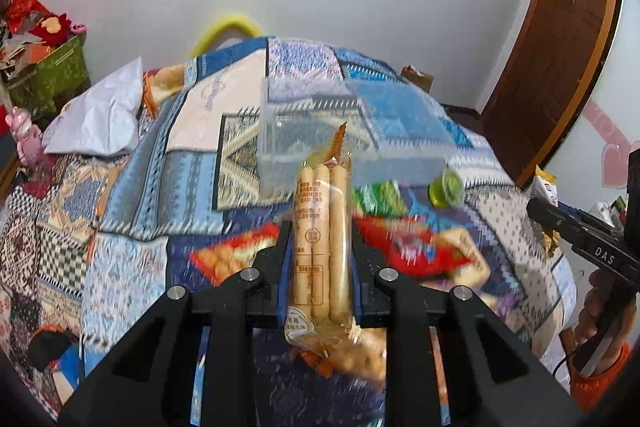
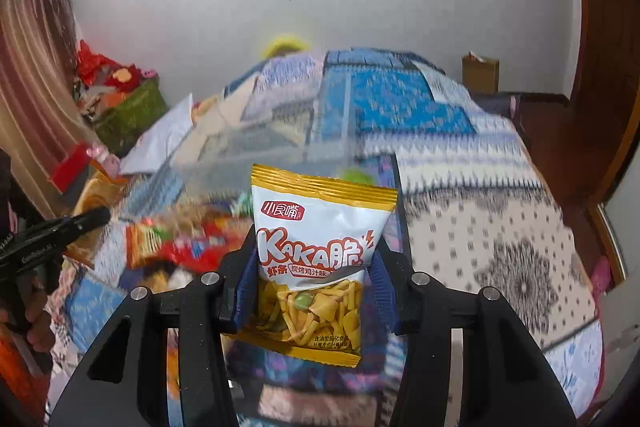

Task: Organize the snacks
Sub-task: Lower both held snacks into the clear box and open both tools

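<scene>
My left gripper is shut on a clear pack of egg-roll sticks and holds it above the bed. A clear plastic bin stands on the quilt just beyond it. My right gripper is shut on a white and yellow KAKA snack bag, held upright above the bed. The bin shows blurred in the right wrist view. Red snack bags and a green jelly cup lie on the quilt in front of the bin. The right gripper shows at the right edge of the left wrist view.
A patchwork quilt covers the bed. A white pillow lies at the left. A green box of clutter stands by the wall. A brown door is at the right. A cardboard box sits beyond the bed.
</scene>
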`<state>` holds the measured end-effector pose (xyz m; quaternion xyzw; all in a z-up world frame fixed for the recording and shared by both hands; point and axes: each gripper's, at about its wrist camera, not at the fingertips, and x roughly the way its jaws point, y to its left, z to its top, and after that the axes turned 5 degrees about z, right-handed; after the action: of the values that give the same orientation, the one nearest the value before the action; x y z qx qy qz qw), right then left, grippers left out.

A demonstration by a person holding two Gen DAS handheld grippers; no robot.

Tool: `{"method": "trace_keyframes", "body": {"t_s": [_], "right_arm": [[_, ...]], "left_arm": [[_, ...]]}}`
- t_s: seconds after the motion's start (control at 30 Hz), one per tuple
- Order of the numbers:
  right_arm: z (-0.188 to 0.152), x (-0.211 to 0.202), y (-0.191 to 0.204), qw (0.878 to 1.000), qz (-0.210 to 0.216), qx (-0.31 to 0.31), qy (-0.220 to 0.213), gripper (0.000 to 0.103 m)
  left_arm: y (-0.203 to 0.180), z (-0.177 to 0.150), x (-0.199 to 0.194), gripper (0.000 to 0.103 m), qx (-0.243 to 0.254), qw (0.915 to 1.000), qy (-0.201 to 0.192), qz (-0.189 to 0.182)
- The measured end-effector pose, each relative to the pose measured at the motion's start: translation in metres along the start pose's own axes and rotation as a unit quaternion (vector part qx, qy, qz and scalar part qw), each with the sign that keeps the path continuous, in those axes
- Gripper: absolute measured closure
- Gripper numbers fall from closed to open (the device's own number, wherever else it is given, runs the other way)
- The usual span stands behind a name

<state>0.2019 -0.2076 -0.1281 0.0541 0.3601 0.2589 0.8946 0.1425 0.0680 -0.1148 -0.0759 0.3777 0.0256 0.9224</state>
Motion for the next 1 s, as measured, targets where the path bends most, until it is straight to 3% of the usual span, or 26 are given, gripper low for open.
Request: {"method": "trace_keyframes", "body": {"t_s": [0.4,1.0], "right_arm": [[0.063,0.034,0.010,0.999,0.019,-0.023,-0.029,0.057],[0.095,0.140,-0.003,0.998,0.031,-0.035,0.040,0.057]], "left_arm": [[-0.008,0.068,0.035,0.080,0.003,0.9998,-0.019,0.008],[-0.016,0.098,0.147,0.080,0.015,0.9993,0.031,0.018]]}}
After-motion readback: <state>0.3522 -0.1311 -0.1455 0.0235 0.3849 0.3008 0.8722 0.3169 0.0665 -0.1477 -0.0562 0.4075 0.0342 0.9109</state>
